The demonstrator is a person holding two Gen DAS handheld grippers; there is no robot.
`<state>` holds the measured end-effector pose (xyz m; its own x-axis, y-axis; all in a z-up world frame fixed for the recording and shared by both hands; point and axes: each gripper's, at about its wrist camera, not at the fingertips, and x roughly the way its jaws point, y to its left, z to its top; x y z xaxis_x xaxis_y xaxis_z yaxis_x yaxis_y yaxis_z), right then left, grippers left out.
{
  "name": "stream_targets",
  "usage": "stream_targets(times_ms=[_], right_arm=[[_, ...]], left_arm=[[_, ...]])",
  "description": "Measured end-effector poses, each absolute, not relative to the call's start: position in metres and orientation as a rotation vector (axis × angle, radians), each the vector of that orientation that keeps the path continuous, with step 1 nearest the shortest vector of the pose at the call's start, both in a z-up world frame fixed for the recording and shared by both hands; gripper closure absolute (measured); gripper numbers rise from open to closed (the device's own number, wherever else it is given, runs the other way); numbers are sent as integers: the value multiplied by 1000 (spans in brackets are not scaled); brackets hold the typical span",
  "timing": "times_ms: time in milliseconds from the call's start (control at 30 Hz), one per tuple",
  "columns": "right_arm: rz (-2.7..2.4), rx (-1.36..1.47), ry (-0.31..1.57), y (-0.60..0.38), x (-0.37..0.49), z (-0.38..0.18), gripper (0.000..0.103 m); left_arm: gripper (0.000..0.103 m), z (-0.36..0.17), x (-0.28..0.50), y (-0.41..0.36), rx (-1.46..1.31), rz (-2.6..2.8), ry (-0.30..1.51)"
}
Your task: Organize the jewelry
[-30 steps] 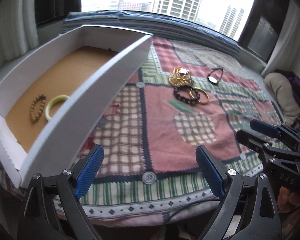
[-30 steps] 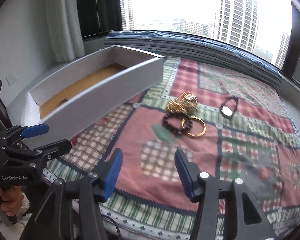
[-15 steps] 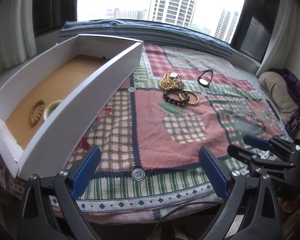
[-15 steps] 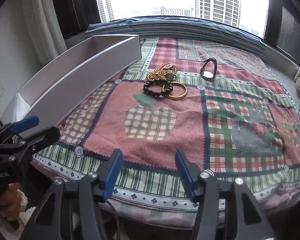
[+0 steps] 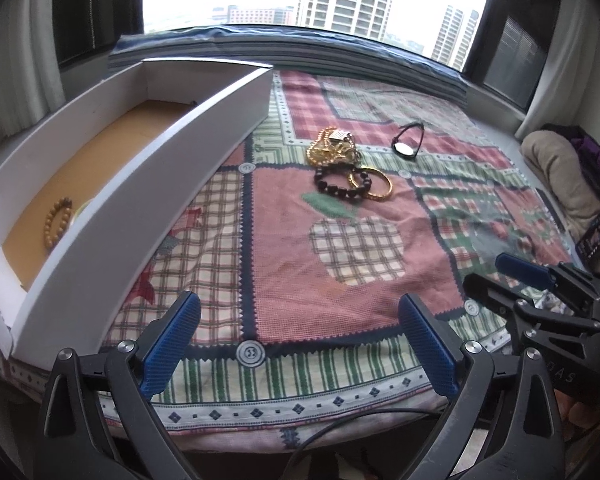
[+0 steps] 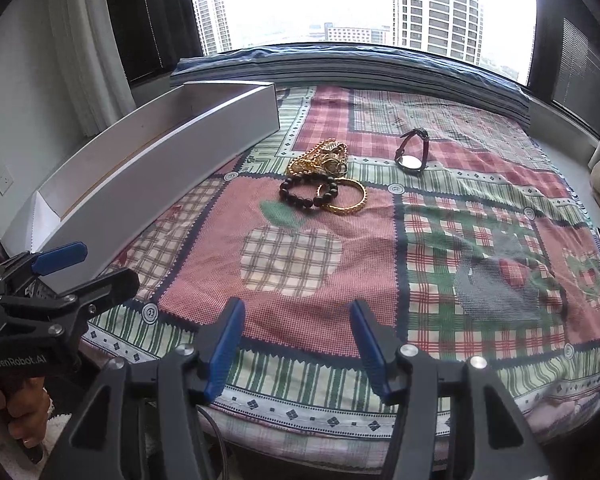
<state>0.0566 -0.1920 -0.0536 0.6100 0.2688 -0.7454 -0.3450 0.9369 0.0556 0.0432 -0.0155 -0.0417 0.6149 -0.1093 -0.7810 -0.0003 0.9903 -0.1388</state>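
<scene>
A pile of gold chains point(image 5: 334, 147) point(image 6: 320, 157), a dark bead bracelet point(image 5: 340, 182) point(image 6: 307, 191), a gold bangle point(image 5: 374, 184) point(image 6: 344, 199) and a black-strap watch point(image 5: 406, 144) point(image 6: 411, 155) lie on the patchwork cloth. A white box point(image 5: 148, 184) point(image 6: 160, 160) at the left holds a tan bead bracelet point(image 5: 56, 222) and a pale bangle point(image 5: 81, 210), mostly hidden by the wall. My left gripper point(image 5: 298, 340) is open and empty near the front edge. My right gripper point(image 6: 298, 344) is open and empty, well short of the jewelry.
The patchwork cloth point(image 5: 360, 248) point(image 6: 460, 240) covers the table up to a folded blue blanket point(image 5: 300, 44) under the window. A beige cushion point(image 5: 560, 176) lies at the far right. A cable point(image 5: 340, 428) hangs at the front edge.
Both grippers have pulled back from the table and risen a little, so the box and jewelry look farther off. Both stayed open and empty. The jewelry has not moved.
</scene>
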Motion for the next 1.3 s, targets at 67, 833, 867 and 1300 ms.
stream_targets(times_ms=[67, 833, 867, 1300], right_arm=[[338, -96, 830, -197, 59, -52, 47], [331, -105, 869, -195, 56, -64, 47], [330, -105, 870, -195, 56, -64, 47], [315, -65, 898, -204, 64, -74, 47]], left_arm=[[3, -43, 46, -19, -133, -89, 922], [2, -53, 43, -10, -99, -88, 939], [2, -54, 44, -9, -99, -84, 938], [2, -67, 60, 9, -146, -29, 974]])
